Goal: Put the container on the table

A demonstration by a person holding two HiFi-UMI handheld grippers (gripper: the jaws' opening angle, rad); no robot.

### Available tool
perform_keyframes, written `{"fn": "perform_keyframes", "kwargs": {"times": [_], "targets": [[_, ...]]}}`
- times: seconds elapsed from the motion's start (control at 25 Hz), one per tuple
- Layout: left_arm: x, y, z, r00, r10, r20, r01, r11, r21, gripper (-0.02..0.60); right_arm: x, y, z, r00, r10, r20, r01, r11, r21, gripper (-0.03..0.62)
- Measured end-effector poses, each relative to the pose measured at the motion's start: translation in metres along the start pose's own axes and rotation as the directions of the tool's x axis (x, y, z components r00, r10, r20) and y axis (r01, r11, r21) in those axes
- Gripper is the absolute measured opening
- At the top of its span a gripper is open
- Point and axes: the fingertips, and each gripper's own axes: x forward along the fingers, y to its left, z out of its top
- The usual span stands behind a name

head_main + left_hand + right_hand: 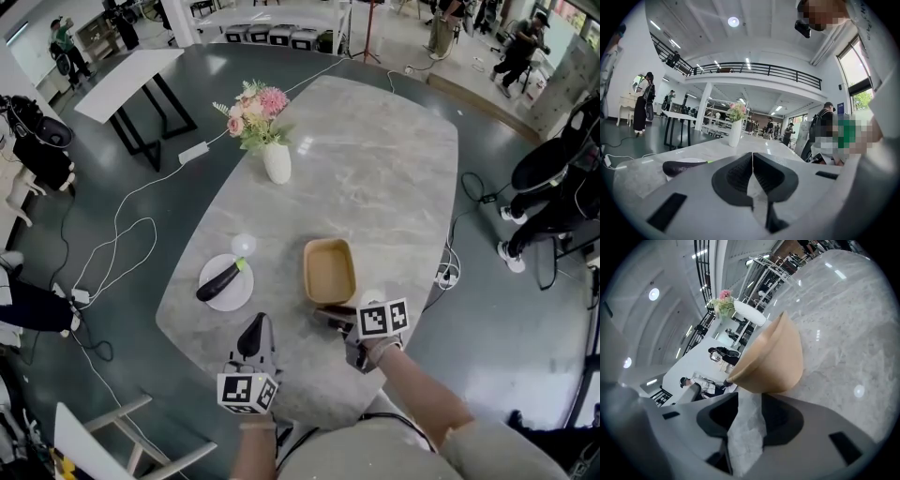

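Right gripper point(333, 319) half hidden under its marker cube, jaws apart and empty, container point(329, 272) just ahead, near the table point(394, 169) edge, left gripper point(254, 328) closed on nothing, wide tabletop toward the vase point(277, 162).

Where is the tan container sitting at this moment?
In the head view, the tan container sits on the marble table, just ahead of the right gripper and to the right of the white plate.

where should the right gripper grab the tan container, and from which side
Pinch the near short wall of the container, coming from the person's side, where the right gripper is. It sits upright and open-topped on the table and looks too wide to span, so one jaw goes inside the thin rim, one outside.
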Motion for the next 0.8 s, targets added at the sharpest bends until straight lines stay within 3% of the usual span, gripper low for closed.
{"fn": "perform_keyframes", "kwargs": {"times": [0.48, 0.8], "targets": [[-0.007, -0.002, -0.003, 1.0, 0.0, -0.006, 0.0, 1.0, -0.003, 0.009, -0.005, -0.007, -0.01, 1.0, -0.004, 0.011, 0.003, 0.999, 0.049, 0.086], [-0.011, -0.006, -0.002, 1.0, -0.012, -0.005, 0.012, 1.0, -0.002, 0.008, -0.012, 0.005, -0.014, 0.999, 0.042, 0.027, -0.044, 0.997, 0.057, 0.029]]}}
